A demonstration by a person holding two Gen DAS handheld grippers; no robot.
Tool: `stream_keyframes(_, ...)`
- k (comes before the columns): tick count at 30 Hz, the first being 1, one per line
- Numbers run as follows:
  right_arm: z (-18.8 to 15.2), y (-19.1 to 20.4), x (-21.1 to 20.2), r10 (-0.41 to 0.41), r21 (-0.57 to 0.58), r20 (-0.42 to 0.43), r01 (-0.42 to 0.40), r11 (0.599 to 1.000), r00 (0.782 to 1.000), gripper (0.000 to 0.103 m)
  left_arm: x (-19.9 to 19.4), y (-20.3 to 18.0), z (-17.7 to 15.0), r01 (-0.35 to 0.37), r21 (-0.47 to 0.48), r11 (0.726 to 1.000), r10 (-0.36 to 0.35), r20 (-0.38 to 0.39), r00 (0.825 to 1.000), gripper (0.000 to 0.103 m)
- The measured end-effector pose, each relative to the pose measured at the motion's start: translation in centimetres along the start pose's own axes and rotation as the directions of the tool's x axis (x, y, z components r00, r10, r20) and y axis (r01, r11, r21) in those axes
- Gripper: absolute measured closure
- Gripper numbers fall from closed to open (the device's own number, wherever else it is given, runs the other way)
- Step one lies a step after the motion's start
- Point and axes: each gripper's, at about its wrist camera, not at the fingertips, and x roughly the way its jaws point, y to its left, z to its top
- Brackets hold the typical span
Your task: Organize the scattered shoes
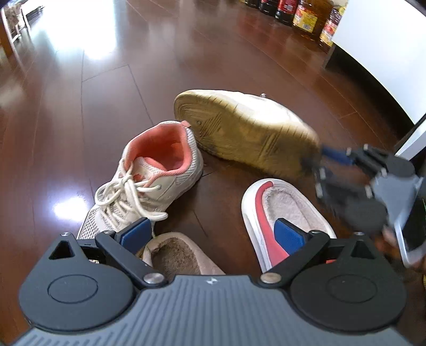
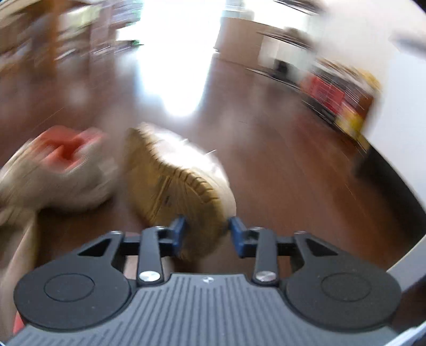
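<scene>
- Glossy reddish-brown wooden floor (image 1: 80, 133) fills both views, with bottles (image 1: 303, 16) lined along the upper right of the left wrist frame beside a white cabinet (image 1: 386, 53).
- Centre of that frame: a tan shoe (image 1: 247, 127) tipped on its side, its yellowed, grooved sole facing the camera.
- Left of it stands a white mesh sneaker (image 1: 149, 175) with coral lining and loose white laces, its heel touching the tan shoe.
- Lower right lies a white slipper (image 1: 287, 213) with a red stripe and fuzzy insole; a brown fuzzy slipper (image 1: 173, 252) sits at lower centre.
- Left hand-held gripper (image 1: 213, 234) hangs over the slippers, jaws spread wide, holding nothing.
- Right hand-held gripper (image 2: 207, 231) clamps the tan shoe's sole end between its blue pads; its view is motion-blurred.
</scene>
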Motion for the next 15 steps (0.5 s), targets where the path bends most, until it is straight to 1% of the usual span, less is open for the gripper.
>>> stream_keyframes(1, 0.0, 0.1, -0.5, 0.035, -0.014, -0.008, -0.035, 0.999, 0.999, 0.084, -0.2, 0.1, -0.2, -0.005, -0.008, 1.0, 0.005, 0.002, 1.0, 0.003)
stream_keyframes(2, 0.0, 0.2, -1.1, 0.07, -0.028, -0.016, -0.07, 0.997, 0.997, 0.084, -0.2, 0.2, -0.3, -0.007, -0.013, 1.0, 0.007, 0.002, 1.0, 0.003)
stream_keyframes(4, -0.1, 0.3, -2.2, 0.139, -0.054, -0.034, -0.14, 0.989, 0.99, 0.086, -0.2, 0.3, -0.6, -0.012, -0.023, 1.0, 0.012, -0.002, 1.0, 0.003)
stream_keyframes(5, -0.1, 0.4, -2.7, 0.173, -0.067, -0.044, -0.175, 0.982, 0.984, 0.086, -0.2, 0.2, -0.7, -0.014, -0.025, 1.0, 0.014, -0.005, 1.0, 0.003)
stream_keyframes(6, 0.0, 0.5, -3.1, 0.188, -0.072, -0.045, -0.191, 0.979, 0.981, 0.08, -0.1, 0.2, -0.8, -0.016, -0.027, 1.0, 0.016, -0.009, 1.0, 0.003)
stream_keyframes(7, 0.6, 0.0, -3.2, 0.171, -0.046, -0.022, -0.172, 0.984, 0.985, 0.065, -0.1, 0.2, -0.9, -0.018, -0.027, 0.999, 0.018, -0.012, 1.0, 0.003)
stream_keyframes(8, 1.7, -1.0, -3.1, 0.155, 0.018, 0.017, -0.156, 0.988, 0.988, 0.053, -0.1, 0.2, -0.9, -0.02, -0.024, 1.0, 0.02, -0.012, 1.0, 0.003)
stream_keyframes(9, 2.8, -1.9, -2.7, 0.146, 0.087, 0.052, -0.151, 0.985, 0.988, 0.023, -0.1, 0.2, -0.9, -0.023, -0.019, 1.0, 0.023, -0.011, 1.0, 0.003)
stream_keyframes(10, 3.8, -2.5, -2.0, 0.127, 0.149, 0.073, -0.137, 0.979, 0.989, 0.001, -0.1, 0.2, -0.9, -0.026, -0.015, 1.0, 0.026, -0.011, 1.0, 0.003)
stream_keyframes(11, 4.9, -3.1, -0.7, 0.121, 0.213, 0.072, -0.133, 0.968, 0.99, 0.001, 0.0, 0.2, -0.9, -0.029, -0.012, 1.0, 0.028, -0.012, 1.0, 0.003)
stream_keyframes(12, 5.7, -3.7, 1.8, 0.144, 0.284, 0.028, -0.146, 0.948, 0.989, 0.002, 0.1, 0.3, -0.9, -0.033, -0.01, 0.999, 0.033, -0.016, 0.999, 0.003)
stream_keyframes(13, 5.9, -4.1, 4.5, 0.163, 0.354, -0.03, -0.142, 0.925, 0.986, 0.011, 0.1, 0.4, -0.9, -0.037, -0.01, 0.999, 0.037, -0.02, 0.999, 0.003)
stream_keyframes(14, 5.9, -4.5, 6.5, 0.166, 0.417, -0.083, -0.117, 0.902, 0.983, 0.018, 0.1, 0.6, -0.9, -0.037, -0.012, 0.999, 0.037, -0.02, 0.999, 0.003)
stream_keyframes(15, 5.7, -4.7, 7.6, 0.176, 0.452, -0.111, -0.108, 0.885, 0.978, 0.02, 0.1, 0.8, -1.0, -0.036, -0.015, 0.999, 0.036, -0.018, 0.999, 0.003)
